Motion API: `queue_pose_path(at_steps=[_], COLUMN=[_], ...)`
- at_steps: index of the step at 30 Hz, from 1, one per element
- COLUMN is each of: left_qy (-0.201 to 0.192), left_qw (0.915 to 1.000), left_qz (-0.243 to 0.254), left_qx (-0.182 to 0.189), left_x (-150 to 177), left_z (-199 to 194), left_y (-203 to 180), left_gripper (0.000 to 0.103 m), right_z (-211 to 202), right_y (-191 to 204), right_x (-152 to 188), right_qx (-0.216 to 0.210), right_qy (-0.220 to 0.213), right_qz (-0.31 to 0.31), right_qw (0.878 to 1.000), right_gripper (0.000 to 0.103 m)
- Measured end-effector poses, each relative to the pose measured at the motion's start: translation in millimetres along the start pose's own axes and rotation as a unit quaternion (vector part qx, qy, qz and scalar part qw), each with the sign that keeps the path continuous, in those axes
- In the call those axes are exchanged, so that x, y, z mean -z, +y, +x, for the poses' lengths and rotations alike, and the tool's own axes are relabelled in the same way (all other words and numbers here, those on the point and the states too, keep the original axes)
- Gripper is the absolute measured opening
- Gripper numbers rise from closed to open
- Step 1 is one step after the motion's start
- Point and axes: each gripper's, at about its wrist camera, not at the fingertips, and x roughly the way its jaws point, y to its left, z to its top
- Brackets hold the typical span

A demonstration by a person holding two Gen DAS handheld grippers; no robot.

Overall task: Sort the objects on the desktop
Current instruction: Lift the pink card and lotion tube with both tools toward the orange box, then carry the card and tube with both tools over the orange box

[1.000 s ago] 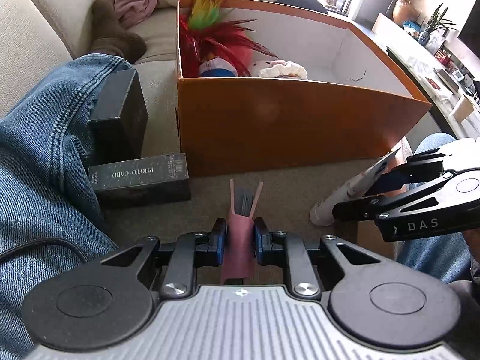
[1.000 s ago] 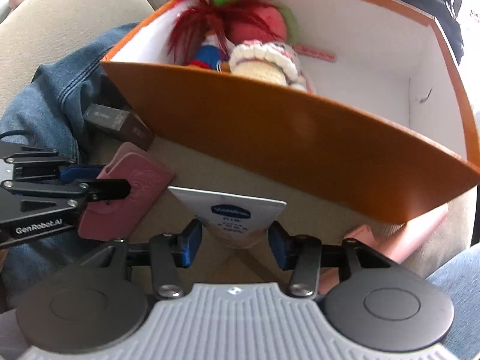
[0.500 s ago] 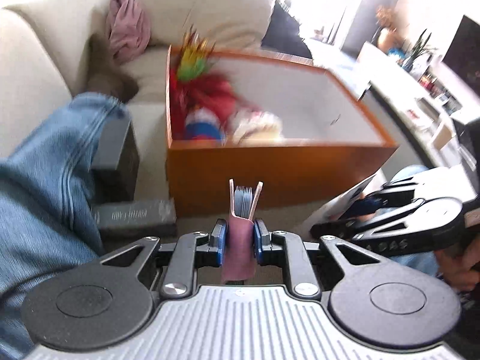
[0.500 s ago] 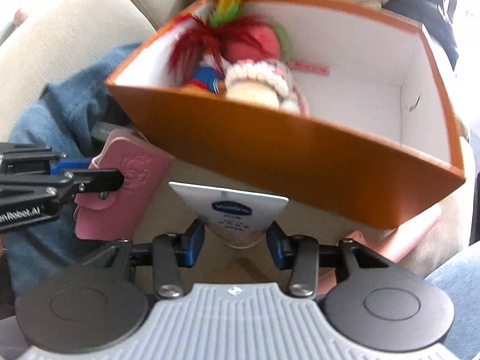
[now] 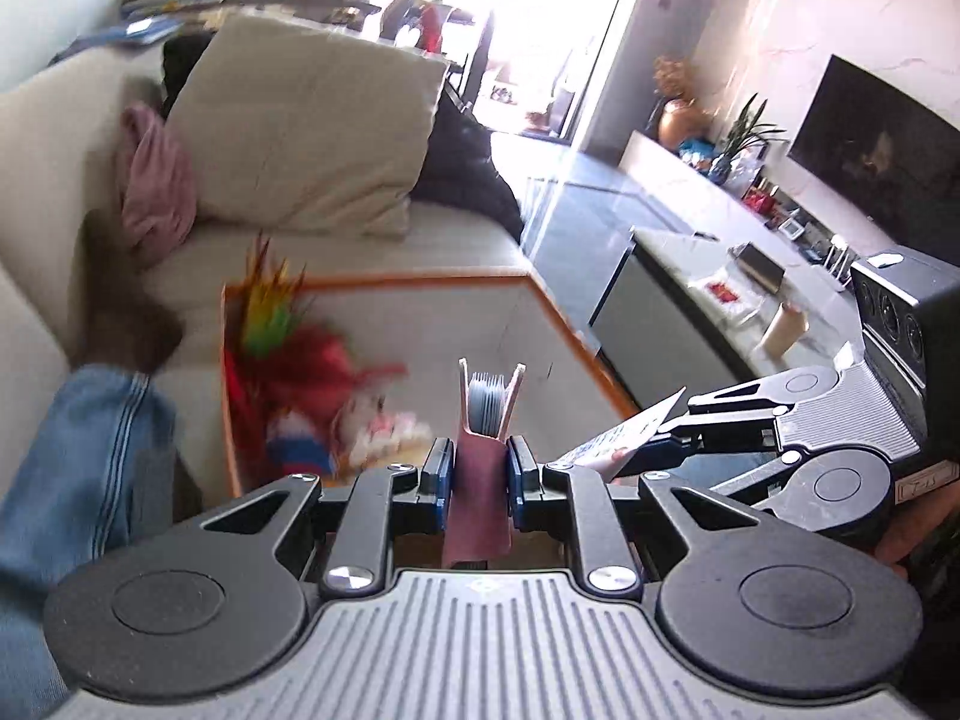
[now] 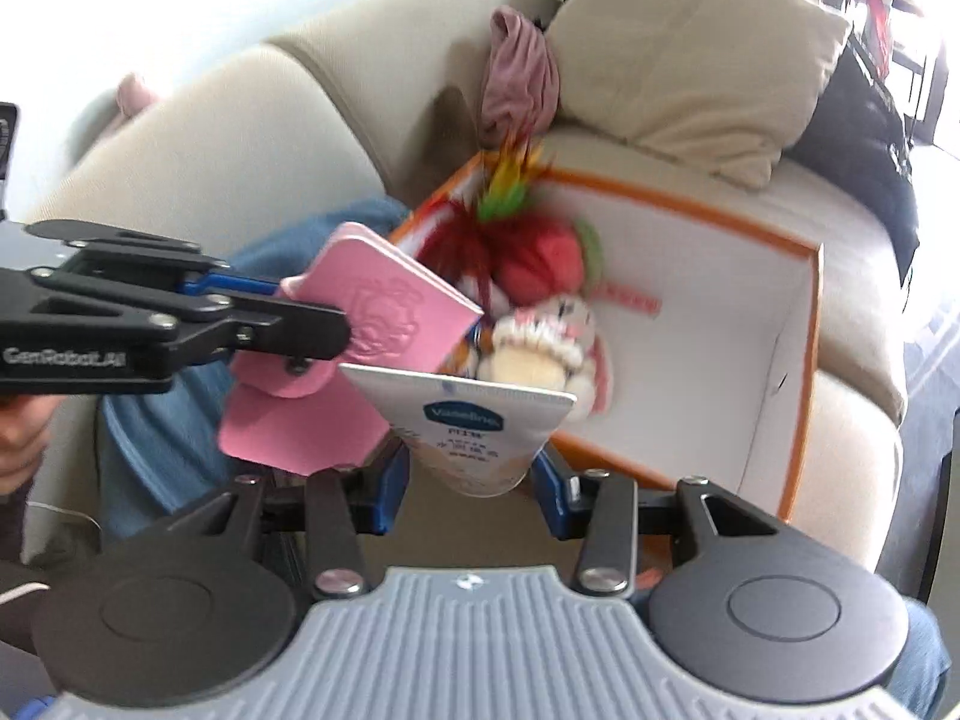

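Two grippers hang over one big landmark, the orange box (image 6: pixel 801 372) on the beige sofa (image 6: pixel 198 156). That box is stiff card, orange outside and along its rim, plain white inside, with straight walls and square corners. A plump cream cushion (image 5: pixel 312 126) leans on the sofa back behind the box, and a crumpled pink cloth (image 5: pixel 156 186) sits beside the cushion.

Inside the box, at its left end, lies a fluffy red toy (image 6: pixel 528 258) with a green and yellow feather tuft, and against it a pale knitted doll (image 6: pixel 540 354), both blurred.

At the box's near left corner, the left gripper (image 5: pixel 477 474) is clenched on a pink card holder (image 6: pixel 366 324). It is soft, leather-like, embossed with a round motif I cannot read, and has a rounded snap flap. Its long axis runs away from the jaws, open mouth towards the box, card edges showing. That gripper's arm reads "GenRobot.AI".

Over the box's near wall, the right gripper (image 6: pixel 474 480) grasps a smooth white plastic tube (image 6: pixel 468 420) round its body. The flat crimped end points up and away towards the box; the blue label reads "Vaseline", smaller print illegible.
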Motion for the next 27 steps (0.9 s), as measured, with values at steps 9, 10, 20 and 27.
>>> queue_pose_path(at_steps=[9, 10, 20, 27], left_qy=[0.021, 0.029, 0.058, 0.065], left_qw=[0.9997, 0.9994, 0.9942, 0.9952], left_qz=[-0.003, -0.014, -0.090, -0.072], left_qx=[-0.008, -0.012, -0.014, -0.009], left_x=[-62.4, -67.9, -77.9, -62.7], left_z=[71.7, 85.2, 181.7, 200.6], left_y=[16.3, 22.8, 69.3, 74.1], left_gripper=[0.021, 0.021, 0.020, 0.021], right_z=[38.0, 47.0, 126.4, 168.2], right_y=[-50.1, -55.4, -95.4, -107.9], right_x=[-51.7, -55.1, -75.9, -83.0], right_qx=[0.045, 0.052, 0.070, 0.059], right_qy=[0.007, 0.014, 0.058, 0.103], right_qz=[-0.004, -0.010, -0.063, -0.081], right_qw=[0.999, 0.999, 0.994, 0.990], right_gripper=[0.047, 0.047, 0.047, 0.047])
